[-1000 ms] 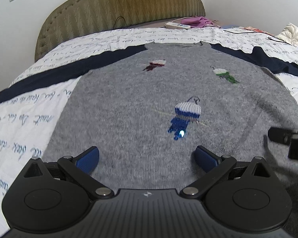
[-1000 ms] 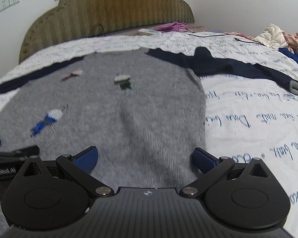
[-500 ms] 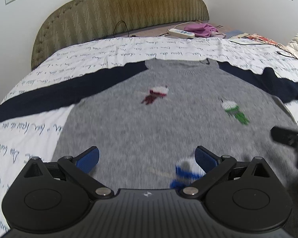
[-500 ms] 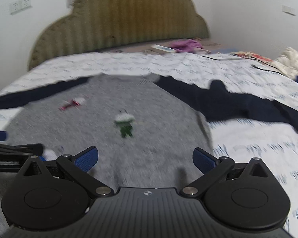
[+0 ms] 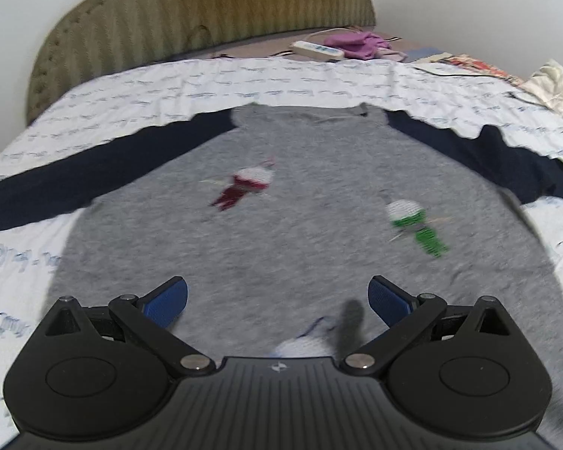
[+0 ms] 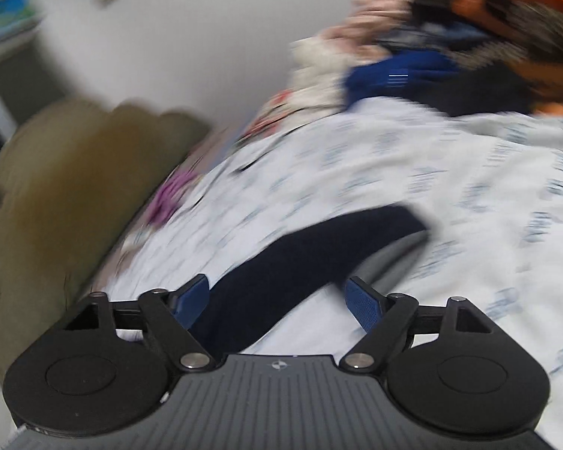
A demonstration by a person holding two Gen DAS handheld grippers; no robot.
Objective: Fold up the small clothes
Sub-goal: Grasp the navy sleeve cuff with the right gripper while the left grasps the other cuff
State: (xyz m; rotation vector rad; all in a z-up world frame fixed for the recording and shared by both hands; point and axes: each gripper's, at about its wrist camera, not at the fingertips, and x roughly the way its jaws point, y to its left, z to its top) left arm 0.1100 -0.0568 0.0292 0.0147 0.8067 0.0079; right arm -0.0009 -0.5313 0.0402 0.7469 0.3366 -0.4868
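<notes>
A small grey sweater (image 5: pixel 300 232) with navy sleeves lies flat on the bed, front up, with little red, green and blue knitted figures. My left gripper (image 5: pixel 277 300) hovers open over its lower middle, nothing between its blue pads. In the blurred, rolled right wrist view my right gripper (image 6: pixel 277 296) is over the sweater's navy right sleeve (image 6: pixel 292 262), which runs between the fingers. Its jaws are closing, and the pads stand apart from the cloth. The sleeve's grey cuff (image 6: pixel 398 251) lies just past the right finger.
The white bedsheet (image 5: pixel 300 78) with blue writing covers the bed, under a brown padded headboard (image 5: pixel 191 15). A white power strip (image 5: pixel 317 49) and purple cloth (image 5: pixel 356 43) sit at the head. A pile of clothes (image 6: pixel 450 56) lies at the bed's right side.
My right gripper swung fast to the right and rolled, from the grey body to the navy sleeve, its jaws narrowing. My left gripper moved up the sweater toward the collar.
</notes>
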